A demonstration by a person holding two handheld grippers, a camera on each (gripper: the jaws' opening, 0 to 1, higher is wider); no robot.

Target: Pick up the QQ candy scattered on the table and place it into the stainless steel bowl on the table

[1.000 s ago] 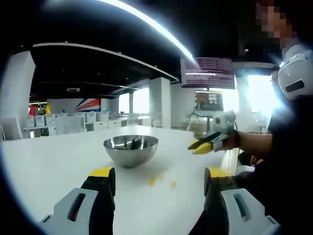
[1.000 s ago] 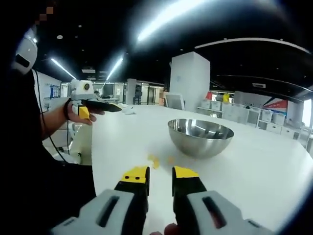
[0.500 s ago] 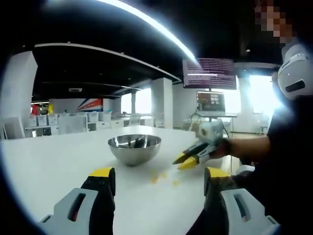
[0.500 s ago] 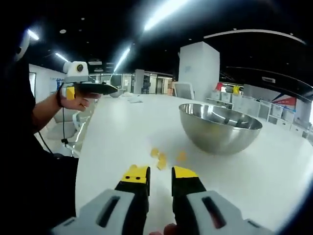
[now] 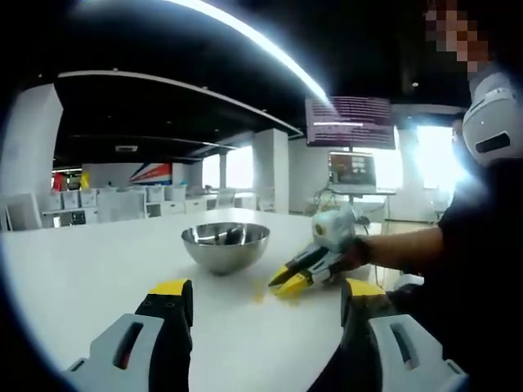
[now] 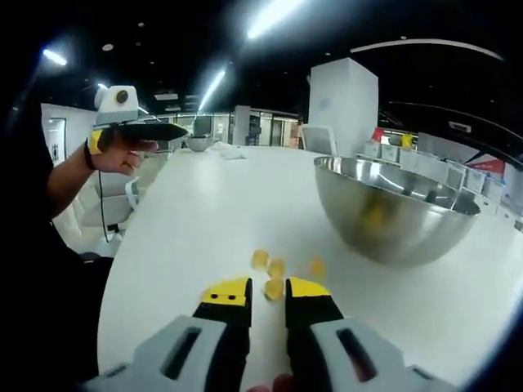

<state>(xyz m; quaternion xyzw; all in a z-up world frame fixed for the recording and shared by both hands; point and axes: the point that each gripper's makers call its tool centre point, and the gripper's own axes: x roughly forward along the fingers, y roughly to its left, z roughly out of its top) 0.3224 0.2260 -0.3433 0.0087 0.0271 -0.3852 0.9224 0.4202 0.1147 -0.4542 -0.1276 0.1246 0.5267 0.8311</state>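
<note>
A stainless steel bowl (image 5: 225, 245) stands on the white table (image 5: 73, 278). Small yellow QQ candies (image 6: 277, 268) lie loose on the table in front of the bowl (image 6: 392, 214). My right gripper (image 6: 265, 292) is low over them, its jaws a narrow gap apart, and one candy (image 6: 274, 287) lies just ahead of that gap. In the left gripper view the right gripper (image 5: 284, 286) dips to the table beside the bowl, over a candy (image 5: 260, 296). My left gripper (image 5: 263, 296) is wide open with nothing in it. A hand holds the left gripper (image 6: 139, 131) up at the far left.
The person's arm (image 5: 392, 245) reaches in from the right. The table's curved edge (image 6: 122, 253) runs along the left, with a chair beyond. Small items (image 6: 214, 147) lie at the table's far end. Screens (image 5: 350, 170) and shelves of white bins stand in the background.
My right gripper has come down and forward to the candies beside the bowl, which now looks larger in its view. The left gripper has barely moved.
</note>
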